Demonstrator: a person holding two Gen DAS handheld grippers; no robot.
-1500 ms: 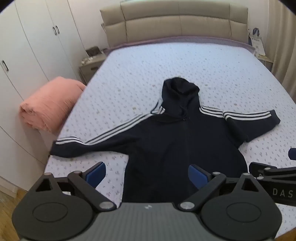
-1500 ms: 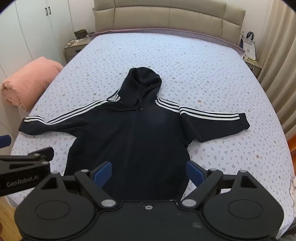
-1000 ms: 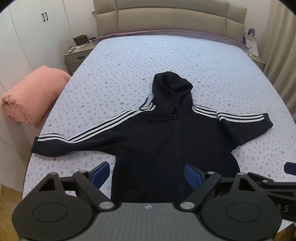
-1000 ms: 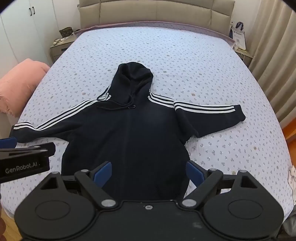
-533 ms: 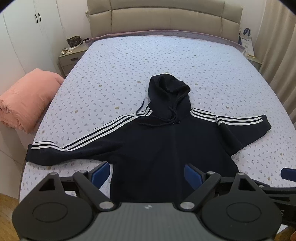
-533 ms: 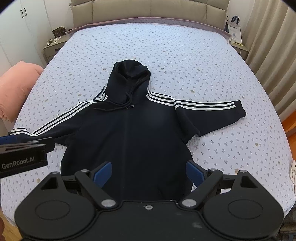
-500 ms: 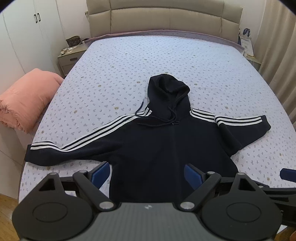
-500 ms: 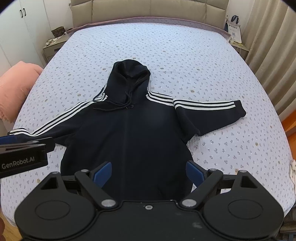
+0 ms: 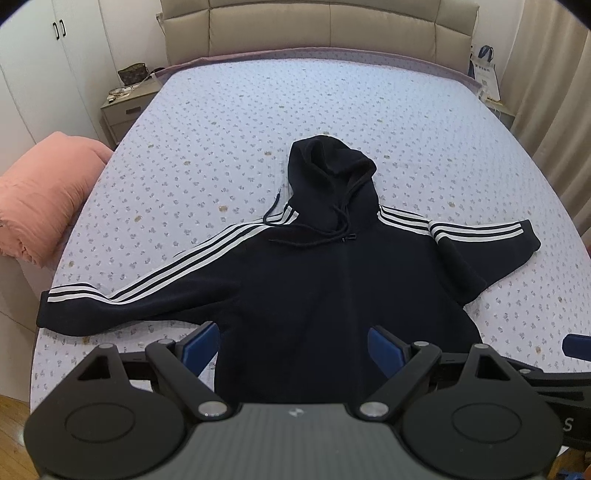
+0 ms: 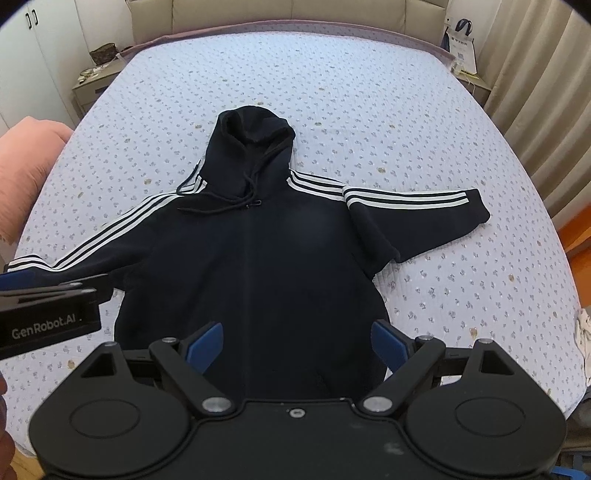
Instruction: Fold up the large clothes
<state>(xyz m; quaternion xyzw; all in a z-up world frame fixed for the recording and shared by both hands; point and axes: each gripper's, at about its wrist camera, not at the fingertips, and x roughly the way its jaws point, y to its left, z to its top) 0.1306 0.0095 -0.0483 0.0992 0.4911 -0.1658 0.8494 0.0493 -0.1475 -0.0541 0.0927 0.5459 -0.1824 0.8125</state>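
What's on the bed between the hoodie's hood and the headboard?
Nothing: between the hood and the headboard, only bare flowered sheet, in both wrist views.

Black striped hoodie [image 9: 332, 280], flat, sleeves spread

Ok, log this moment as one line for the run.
stage: pre-grasp | hoodie: flat on bed, front up, sleeves out | left gripper: open, empty | right gripper: open, empty
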